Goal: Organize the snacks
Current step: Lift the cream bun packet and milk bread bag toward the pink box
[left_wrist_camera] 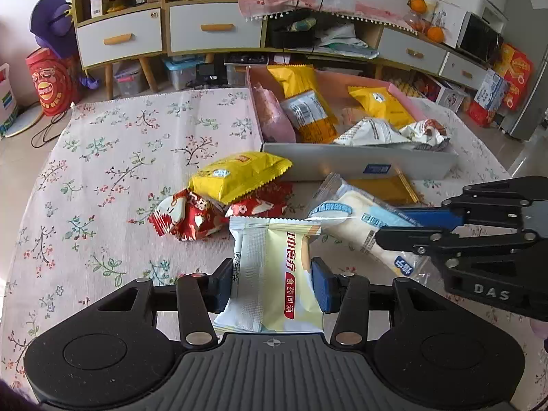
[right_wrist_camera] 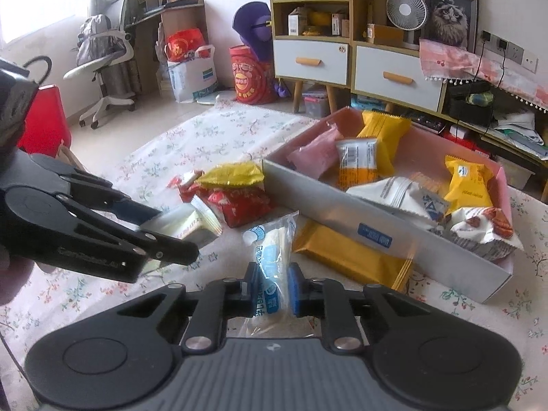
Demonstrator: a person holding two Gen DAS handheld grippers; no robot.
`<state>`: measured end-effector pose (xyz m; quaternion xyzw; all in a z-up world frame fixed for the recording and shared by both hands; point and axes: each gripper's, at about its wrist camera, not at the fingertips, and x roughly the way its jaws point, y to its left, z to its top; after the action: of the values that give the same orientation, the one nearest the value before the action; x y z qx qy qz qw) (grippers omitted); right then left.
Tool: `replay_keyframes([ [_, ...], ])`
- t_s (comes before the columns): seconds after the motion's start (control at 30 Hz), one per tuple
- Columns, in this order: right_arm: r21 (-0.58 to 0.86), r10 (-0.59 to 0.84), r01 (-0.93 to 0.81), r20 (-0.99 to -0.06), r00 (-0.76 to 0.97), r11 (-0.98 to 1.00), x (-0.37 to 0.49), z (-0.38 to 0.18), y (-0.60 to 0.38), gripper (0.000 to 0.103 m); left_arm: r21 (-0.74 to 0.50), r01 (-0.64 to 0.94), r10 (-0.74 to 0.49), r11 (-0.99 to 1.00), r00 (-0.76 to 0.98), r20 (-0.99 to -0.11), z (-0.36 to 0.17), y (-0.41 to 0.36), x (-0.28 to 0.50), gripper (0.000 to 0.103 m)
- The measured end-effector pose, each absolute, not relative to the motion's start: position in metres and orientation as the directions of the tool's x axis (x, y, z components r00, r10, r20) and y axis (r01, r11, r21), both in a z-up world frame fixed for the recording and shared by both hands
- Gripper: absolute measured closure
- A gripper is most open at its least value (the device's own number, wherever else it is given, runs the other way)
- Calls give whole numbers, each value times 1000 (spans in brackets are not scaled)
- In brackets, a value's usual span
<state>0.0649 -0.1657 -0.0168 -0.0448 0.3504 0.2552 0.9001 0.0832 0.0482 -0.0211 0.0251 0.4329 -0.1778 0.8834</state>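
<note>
A pale cracker packet point(left_wrist_camera: 274, 274) is pinched between the pads of the left gripper point(left_wrist_camera: 272, 282). A clear-wrapped roll point(right_wrist_camera: 270, 267) is clamped tight by the right gripper point(right_wrist_camera: 272, 286), low over the tablecloth point(left_wrist_camera: 120, 144). Both wrappers are slick, so a slip during carrying is judged likely. Beyond, red packets point(left_wrist_camera: 191, 217) and a yellow bag point(left_wrist_camera: 236, 174) lie loose; either could be dragged. The box point(left_wrist_camera: 359, 166) is crowded, and a packet could catch its near wall.

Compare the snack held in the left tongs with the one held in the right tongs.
The cream-yellow packet in the left tongs is opaque, with red lettering; the clear bag in the right tongs shows a pale bread inside, with blue labels. The packet is wide and flat; the bag is long and narrow. Both are gripped across their width above the tablecloth.
</note>
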Motion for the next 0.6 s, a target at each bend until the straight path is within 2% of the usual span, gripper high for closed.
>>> replay_keyframes([
  [0.6, 180, 373, -330, -545, 751, 927, 98, 24, -217, 100, -194, 269, -325, 943, 634, -701, 16, 23, 121, 59],
])
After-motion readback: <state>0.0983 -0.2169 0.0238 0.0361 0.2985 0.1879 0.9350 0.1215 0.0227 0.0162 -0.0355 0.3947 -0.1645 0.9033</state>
